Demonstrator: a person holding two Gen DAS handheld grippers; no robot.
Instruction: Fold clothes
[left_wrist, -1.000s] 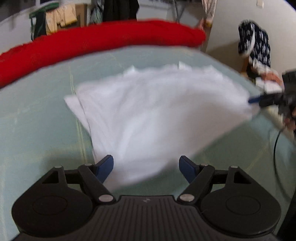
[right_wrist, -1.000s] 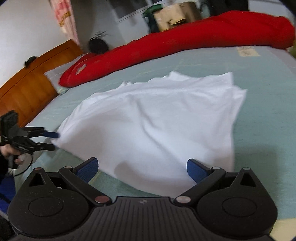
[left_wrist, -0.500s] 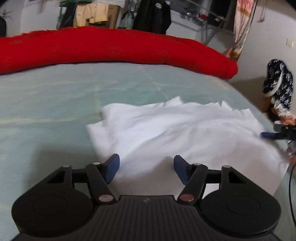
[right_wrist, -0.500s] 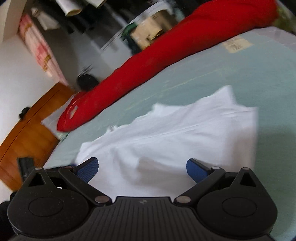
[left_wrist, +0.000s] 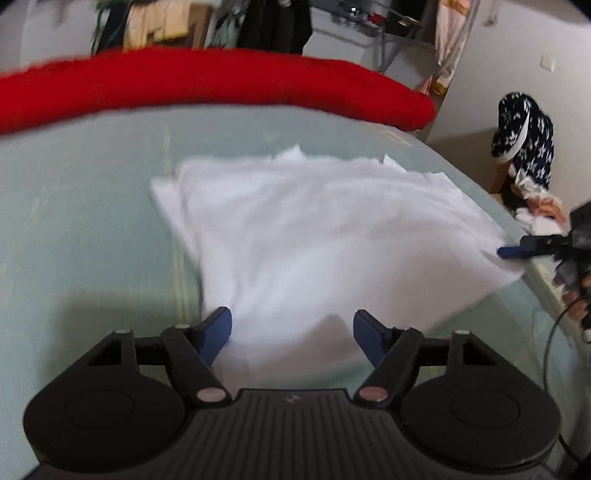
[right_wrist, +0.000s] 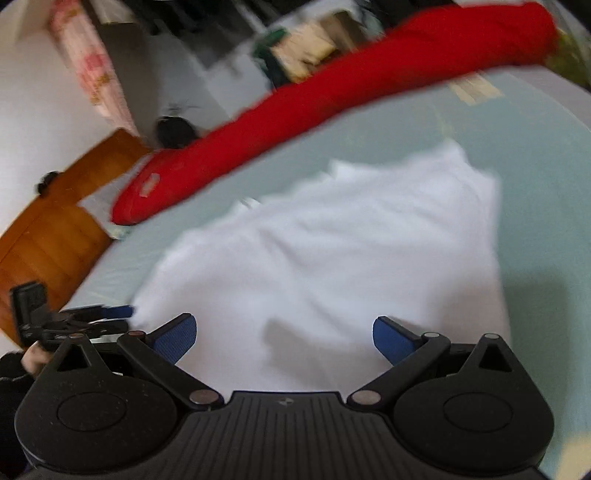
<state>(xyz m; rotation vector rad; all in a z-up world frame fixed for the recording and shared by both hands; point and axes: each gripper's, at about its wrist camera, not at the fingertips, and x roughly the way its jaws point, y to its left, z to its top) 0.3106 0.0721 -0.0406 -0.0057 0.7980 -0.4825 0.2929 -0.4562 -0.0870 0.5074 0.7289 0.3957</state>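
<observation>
White garment (left_wrist: 317, 236) lies spread on the bed (left_wrist: 74, 229), mid-sheet, its far edge toward the long red bolster (left_wrist: 221, 88). Layered edges at its far side suggest at least one fold is in, though blur leaves that unsure.

My left tool (left_wrist: 291, 332) is spread wide, empty, over the garment's near corner. My right tool (right_wrist: 282, 338) is likewise parted and empty, over the near hem.

From the left camera, my right tool's blue tip sits at the garment's right corner; whether it touches cloth I cannot tell.

Judgement: between grasps. A further fold would call for both tools to pinch near corners and carry them across.

Both views are motion-smeared; sleeves, collar and layer count unreadable. Near hem is cut off behind the tool bodies.
</observation>
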